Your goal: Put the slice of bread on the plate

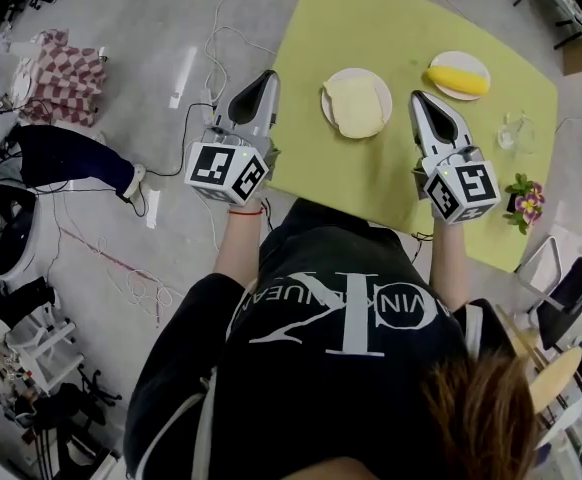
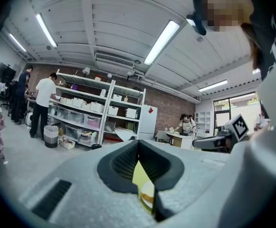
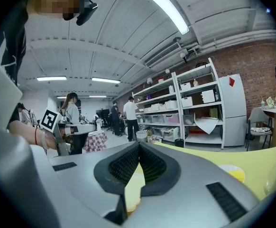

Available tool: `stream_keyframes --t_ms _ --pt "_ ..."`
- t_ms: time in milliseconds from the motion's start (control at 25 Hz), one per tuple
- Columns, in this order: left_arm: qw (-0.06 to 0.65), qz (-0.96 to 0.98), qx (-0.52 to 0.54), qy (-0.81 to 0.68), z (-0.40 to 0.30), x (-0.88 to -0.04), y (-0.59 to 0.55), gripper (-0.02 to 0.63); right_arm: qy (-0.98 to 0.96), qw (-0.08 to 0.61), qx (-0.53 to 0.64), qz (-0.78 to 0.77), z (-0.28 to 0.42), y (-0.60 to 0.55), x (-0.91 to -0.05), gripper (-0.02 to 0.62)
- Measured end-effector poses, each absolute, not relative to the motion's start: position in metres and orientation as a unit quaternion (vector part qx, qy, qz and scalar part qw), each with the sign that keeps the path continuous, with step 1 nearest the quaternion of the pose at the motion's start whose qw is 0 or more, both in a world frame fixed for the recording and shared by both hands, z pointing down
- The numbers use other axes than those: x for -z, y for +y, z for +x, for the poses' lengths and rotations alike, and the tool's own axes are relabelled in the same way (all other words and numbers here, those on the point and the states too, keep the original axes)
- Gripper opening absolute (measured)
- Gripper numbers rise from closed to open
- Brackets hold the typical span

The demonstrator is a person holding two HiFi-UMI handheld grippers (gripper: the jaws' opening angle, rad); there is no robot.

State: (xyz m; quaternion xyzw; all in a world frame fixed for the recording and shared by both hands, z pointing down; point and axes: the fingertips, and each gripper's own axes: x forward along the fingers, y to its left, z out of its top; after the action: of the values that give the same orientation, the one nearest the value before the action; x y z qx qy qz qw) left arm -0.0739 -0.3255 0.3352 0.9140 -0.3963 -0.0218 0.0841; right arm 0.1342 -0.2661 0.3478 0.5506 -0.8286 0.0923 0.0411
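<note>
Mostly open table (image 1: 371, 188), left gripper (image 1: 268, 78) just off its edge, right gripper (image 1: 419, 100) over it.
Both jaws together, empty; bread (image 1: 359, 106) on plate (image 1: 361, 73), yellow food (image 1: 458, 80) on second plate (image 1: 466, 58).

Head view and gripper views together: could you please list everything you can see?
table: one, yellow-green, ahead of the person
plates: two, white, on the table, left and right
bread: one slice, pale, on the left plate
yellow food: one, on the right plate
glass: one, clear, near the table's right edge
flowers: one bunch, pink and yellow, table's right edge
checked cloth: one, red-white, on the floor at left
shelves: white, by the brick wall
grippers: two, grey, shut, empty; left, right
</note>
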Motion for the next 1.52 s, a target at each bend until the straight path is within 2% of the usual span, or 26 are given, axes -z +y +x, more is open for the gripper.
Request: stream_keyframes --t_ms 880,1120,1520 --pt "0.025 0.906 0.047 -0.420 -0.087 -0.284 -0.333 0.011 -0.829 0.007 -0.037 0.557 0.135 -0.269 -0.307 0.002" --pt "0.017 0.906 0.052 -0.419 -0.085 -0.277 -0.332 0.011 -0.828 -0.028 -0.045 0.558 0.139 -0.269 -0.297 0.002" --pt "0.009 0.904 0.059 -0.422 -0.088 -0.268 -0.332 0.011 -0.829 -0.029 -0.035 0.557 0.138 -0.269 -0.292 0.002"
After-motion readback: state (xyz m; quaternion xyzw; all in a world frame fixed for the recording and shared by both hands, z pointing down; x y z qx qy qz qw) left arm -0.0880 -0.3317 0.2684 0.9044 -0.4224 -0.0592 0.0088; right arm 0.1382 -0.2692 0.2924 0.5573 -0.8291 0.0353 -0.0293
